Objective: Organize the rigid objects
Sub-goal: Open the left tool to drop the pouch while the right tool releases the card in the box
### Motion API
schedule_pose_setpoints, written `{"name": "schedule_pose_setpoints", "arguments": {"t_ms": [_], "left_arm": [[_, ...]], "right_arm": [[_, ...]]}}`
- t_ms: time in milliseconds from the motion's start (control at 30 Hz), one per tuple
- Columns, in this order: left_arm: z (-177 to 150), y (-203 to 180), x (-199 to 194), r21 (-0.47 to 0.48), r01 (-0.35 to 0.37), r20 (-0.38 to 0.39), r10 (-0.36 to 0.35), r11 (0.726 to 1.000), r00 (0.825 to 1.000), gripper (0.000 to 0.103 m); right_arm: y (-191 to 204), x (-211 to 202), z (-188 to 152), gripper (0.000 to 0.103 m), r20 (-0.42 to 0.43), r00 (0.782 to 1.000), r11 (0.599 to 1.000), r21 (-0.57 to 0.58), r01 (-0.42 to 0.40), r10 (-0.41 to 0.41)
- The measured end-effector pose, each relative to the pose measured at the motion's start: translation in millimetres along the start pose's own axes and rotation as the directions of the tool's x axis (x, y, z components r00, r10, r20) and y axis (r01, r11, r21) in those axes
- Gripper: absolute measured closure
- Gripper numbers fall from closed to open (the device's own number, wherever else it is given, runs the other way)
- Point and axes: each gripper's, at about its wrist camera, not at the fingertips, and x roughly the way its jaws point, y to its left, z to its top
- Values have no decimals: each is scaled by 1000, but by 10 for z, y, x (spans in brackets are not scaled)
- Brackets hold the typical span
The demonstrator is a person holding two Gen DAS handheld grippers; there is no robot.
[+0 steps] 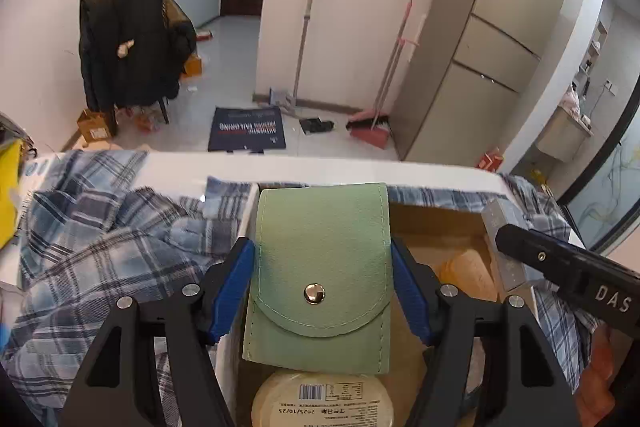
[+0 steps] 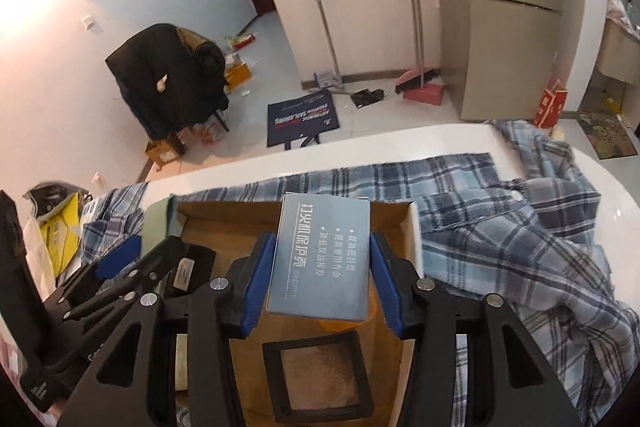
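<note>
Both grippers' jaws clamp: left gripper (image 1: 322, 279) on one green pouch (image 1: 322, 263), right gripper (image 2: 322, 277) on one grey box (image 2: 322, 259), above a cardboard box (image 2: 400, 211) on the plaid-draped bench (image 2: 280, 163); tiled floor (image 2: 360, 123) beyond.

Right gripper (image 2: 322, 267) clamps a grey-blue box with white print (image 2: 322, 259), blue pads (image 2: 260, 279) pressed on both its sides. Directly under it, an open cardboard box (image 2: 412, 227); a black square frame (image 2: 318, 375) lies in it, below the held box. Left gripper (image 2: 120, 259) enters to its left, green pouch edge (image 2: 156, 227) between its fingers. Plaid shirt (image 2: 520, 247) to the right, touching the cardboard box.
</note>
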Motion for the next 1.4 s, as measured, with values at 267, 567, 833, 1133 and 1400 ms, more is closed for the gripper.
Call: {"name": "schedule_pose_setpoints", "arguments": {"t_ms": [267, 567, 833, 1133, 1400], "left_arm": [[-43, -16, 77, 1, -18, -30, 18, 1000, 999, 33], [15, -1, -84, 11, -5, 21, 5, 1000, 1000, 23], [85, 74, -424, -13, -16, 155, 18, 1000, 988, 20], [92, 142, -867, -22, -69, 374, 72, 997, 925, 10], [81, 26, -836, 5, -105, 390, 94, 994, 916, 0]], "right_arm": [[-141, 7, 27, 56, -7, 999, 999, 43, -32, 33], [-160, -49, 49, 56, 8, 1000, 998, 54, -23, 22], [-34, 23, 17, 56, -1, 990, 989, 38, -142, 142], [221, 343, -147, 56, -79, 982, 985, -26, -172, 170], [230, 405, -201, 56, -58, 997, 993, -101, -58, 52]]}}
